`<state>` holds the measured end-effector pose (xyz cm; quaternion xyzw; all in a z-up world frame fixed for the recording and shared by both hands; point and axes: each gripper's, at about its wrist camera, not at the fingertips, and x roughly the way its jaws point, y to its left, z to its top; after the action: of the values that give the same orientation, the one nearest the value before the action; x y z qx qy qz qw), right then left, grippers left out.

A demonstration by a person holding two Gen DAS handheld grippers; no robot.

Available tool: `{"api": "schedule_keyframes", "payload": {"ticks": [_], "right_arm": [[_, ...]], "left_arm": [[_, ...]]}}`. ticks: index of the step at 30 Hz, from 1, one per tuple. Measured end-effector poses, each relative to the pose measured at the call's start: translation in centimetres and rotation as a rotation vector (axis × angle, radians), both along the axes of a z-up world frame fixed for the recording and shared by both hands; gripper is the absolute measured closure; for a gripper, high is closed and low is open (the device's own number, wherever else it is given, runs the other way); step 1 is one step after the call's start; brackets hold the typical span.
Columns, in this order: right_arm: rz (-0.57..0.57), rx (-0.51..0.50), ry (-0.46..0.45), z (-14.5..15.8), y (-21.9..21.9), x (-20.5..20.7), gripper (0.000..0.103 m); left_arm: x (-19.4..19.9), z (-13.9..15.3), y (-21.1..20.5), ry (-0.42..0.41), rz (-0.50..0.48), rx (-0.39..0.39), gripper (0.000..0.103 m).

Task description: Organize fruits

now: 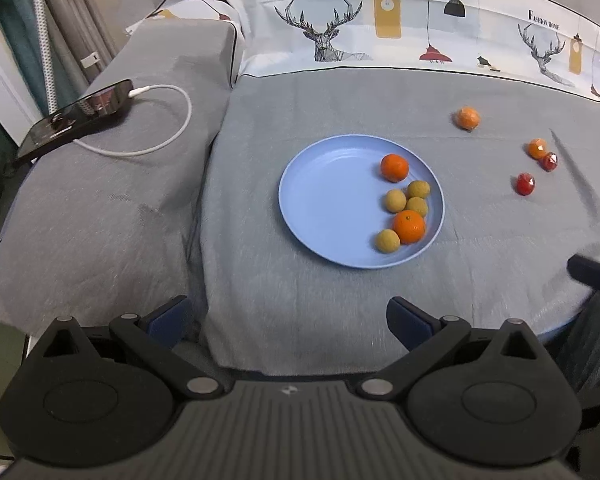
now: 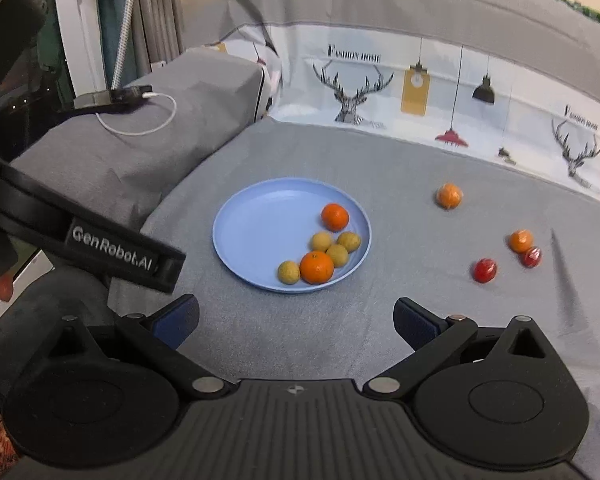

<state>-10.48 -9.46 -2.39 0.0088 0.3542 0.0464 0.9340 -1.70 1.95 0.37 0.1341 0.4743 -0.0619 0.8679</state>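
A blue plate (image 1: 324, 196) (image 2: 260, 220) lies on the grey cloth, holding two oranges (image 1: 409, 227) (image 2: 317, 267) and several yellowish round fruits (image 1: 395, 201) (image 2: 322, 241) along its right side. To its right on the cloth lie a wrapped orange (image 1: 468, 117) (image 2: 449, 195), a smaller orange (image 1: 537, 148) (image 2: 520, 241) and two red fruits (image 1: 525, 183) (image 2: 484, 270). My left gripper (image 1: 288, 316) hangs open and empty, well short of the plate. My right gripper (image 2: 296, 320) is open and empty too, near the plate's front rim.
A black phone (image 1: 76, 118) with a white cable (image 1: 168, 120) lies on a raised grey-covered block at the left. A printed cloth with deer (image 1: 324, 36) borders the far side. The left gripper's body (image 2: 84, 236) juts in at the right wrist view's left edge.
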Motion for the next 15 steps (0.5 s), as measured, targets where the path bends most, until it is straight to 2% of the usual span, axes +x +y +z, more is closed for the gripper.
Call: {"api": "schedule_keyframes", "payload": {"ticks": [8, 15], "right_arm": [[-0.006, -0.020, -0.073, 1.6, -0.3, -2.1, 0.001], [-0.015, -0.018, -0.085, 1.9, -0.3, -2.9, 0.001]], "left_arm": [[-1.6, 1.4, 0.6, -0.037, 0.026, -0.013, 0.000], [-2.2, 1.8, 1.1, -0.046, 0.039, -0.014, 0.000]]}}
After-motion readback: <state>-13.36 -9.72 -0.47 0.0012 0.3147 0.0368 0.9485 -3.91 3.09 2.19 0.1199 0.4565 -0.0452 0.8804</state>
